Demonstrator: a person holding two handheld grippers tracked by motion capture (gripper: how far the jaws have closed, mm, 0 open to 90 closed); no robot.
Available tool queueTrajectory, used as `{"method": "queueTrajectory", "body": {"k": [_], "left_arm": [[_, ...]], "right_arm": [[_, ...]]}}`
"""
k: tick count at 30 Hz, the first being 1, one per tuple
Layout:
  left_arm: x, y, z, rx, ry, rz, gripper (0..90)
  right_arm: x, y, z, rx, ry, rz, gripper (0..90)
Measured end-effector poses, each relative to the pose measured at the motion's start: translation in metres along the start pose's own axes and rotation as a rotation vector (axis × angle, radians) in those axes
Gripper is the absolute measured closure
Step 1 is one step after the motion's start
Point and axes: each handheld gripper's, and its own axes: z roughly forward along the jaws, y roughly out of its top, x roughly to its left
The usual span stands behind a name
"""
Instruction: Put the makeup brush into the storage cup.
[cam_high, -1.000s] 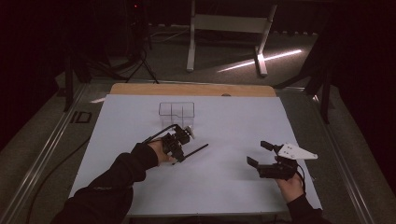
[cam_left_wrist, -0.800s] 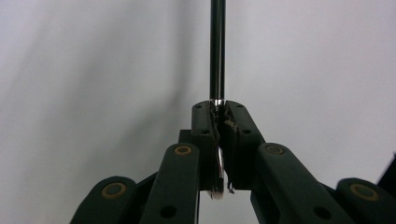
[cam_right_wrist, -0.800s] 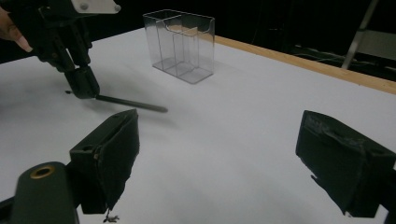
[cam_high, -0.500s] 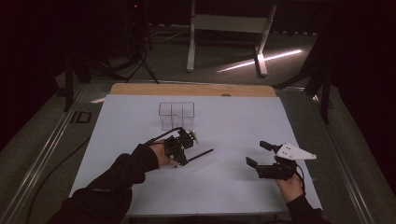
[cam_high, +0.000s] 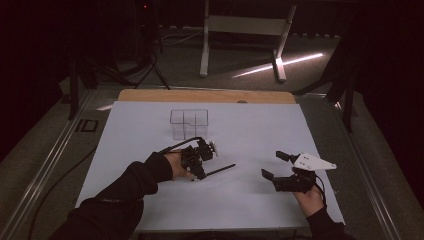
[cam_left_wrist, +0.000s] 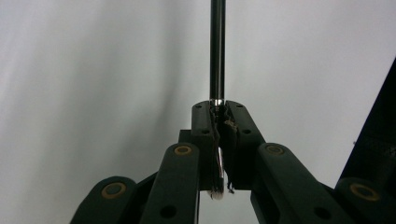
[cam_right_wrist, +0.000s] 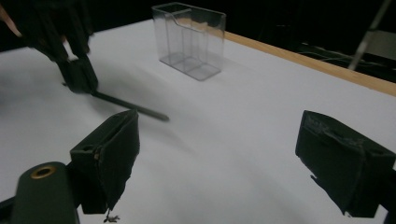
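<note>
A thin dark rod (cam_high: 220, 171) lies low over the white worktop (cam_high: 250, 130), pinched at one end by the left claw (cam_high: 192, 172). The right claw (cam_high: 275, 165) hovers spread, empty. A clear box (cam_high: 189, 123) stands beyond.

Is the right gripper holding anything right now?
No, the right gripper stands wide open over the bare white table, nothing between its jaws.
</note>
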Motion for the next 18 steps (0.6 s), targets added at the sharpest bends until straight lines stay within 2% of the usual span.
{"method": "queueTrajectory", "body": {"k": [3, 5, 8, 11, 12, 14, 15, 17, 18], "left_arm": [[0.0, 0.002, 0.0, -0.001, 0.0, -0.002, 85.3], [-0.001, 0.004, -0.003, -0.001, 0.002, 0.002, 85.3], [-0.001, 0.007, -0.006, -0.001, -0.001, 0.005, 85.3], [-0.002, 0.01, -0.008, 0.002, 0.001, 0.014, 85.3], [-0.002, 0.012, -0.009, 0.001, -0.007, 0.016, 85.3], [-0.003, 0.014, -0.011, -0.001, -0.01, 0.025, 85.2], [-0.002, 0.015, -0.012, 0.0, -0.014, 0.027, 85.3], [-0.002, 0.017, -0.012, 0.005, -0.012, 0.033, 85.3], [-0.002, 0.019, -0.012, 0.006, -0.015, 0.038, 85.3]], "right_arm": [[0.003, 0.004, 0.0, -0.006, 0.003, -0.02, 13.6], [0.009, 0.007, 0.002, 0.004, -0.02, -0.06, 13.7], [0.016, 0.013, 0.004, -0.001, 0.016, -0.092, 13.6], [0.024, 0.018, 0.008, 0.061, 0.031, -0.183, 13.8], [0.026, 0.018, 0.009, 0.068, 0.033, -0.196, 13.3], [0.031, 0.021, 0.01, 0.067, 0.068, -0.22, 12.4], [0.034, 0.022, 0.011, 0.059, 0.06, -0.233, 12.6], [0.037, 0.025, 0.011, 0.056, 0.085, -0.248, 11.8], [0.038, 0.026, 0.011, 0.048, 0.068, -0.259, 11.9]]}}
